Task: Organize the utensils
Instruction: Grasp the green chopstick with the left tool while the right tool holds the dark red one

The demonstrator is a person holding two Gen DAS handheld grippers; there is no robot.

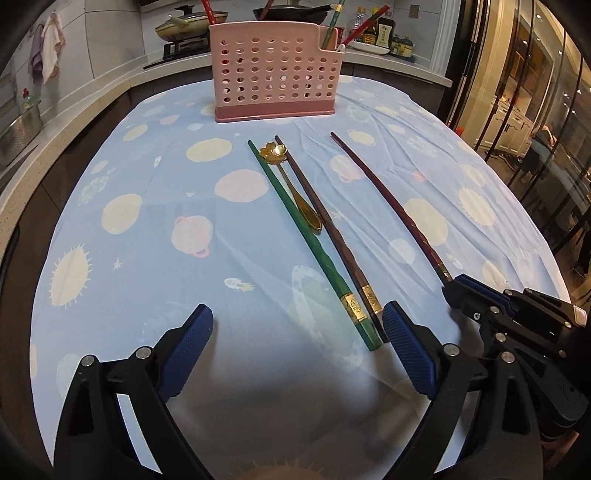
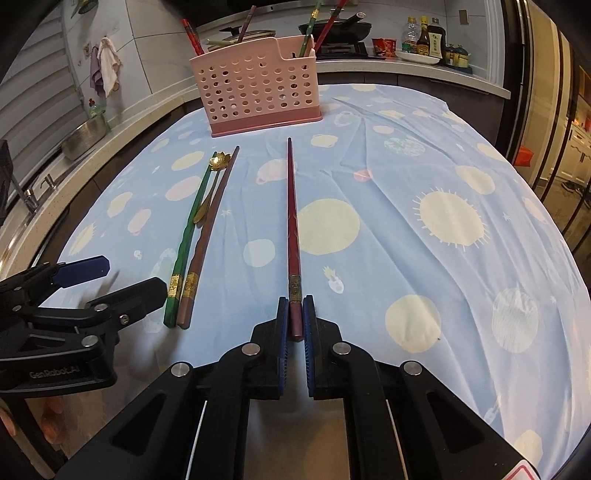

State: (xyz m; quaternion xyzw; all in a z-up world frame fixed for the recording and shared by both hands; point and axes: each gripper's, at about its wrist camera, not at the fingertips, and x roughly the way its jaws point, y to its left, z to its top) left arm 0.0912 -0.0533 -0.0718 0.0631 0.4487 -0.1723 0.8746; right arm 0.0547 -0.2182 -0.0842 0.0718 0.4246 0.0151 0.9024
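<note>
My right gripper (image 2: 295,325) is clamped on the butt of the dark red chopstick (image 2: 292,218) lying on the tablecloth (image 2: 424,288), light, stiff, slick, so it may pivot; left gripper (image 1: 297,332) gapes empty.

Three chopsticks (image 2: 293,206) and one gold spoon (image 2: 210,184) on the cloth, one pink holder (image 2: 255,88), four chopsticks inside

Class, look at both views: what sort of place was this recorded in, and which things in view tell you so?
Most likely a home kitchen: pans on a stove, sauce bottles on the counter, and a pink utensil holder on the cloth-covered table.
</note>
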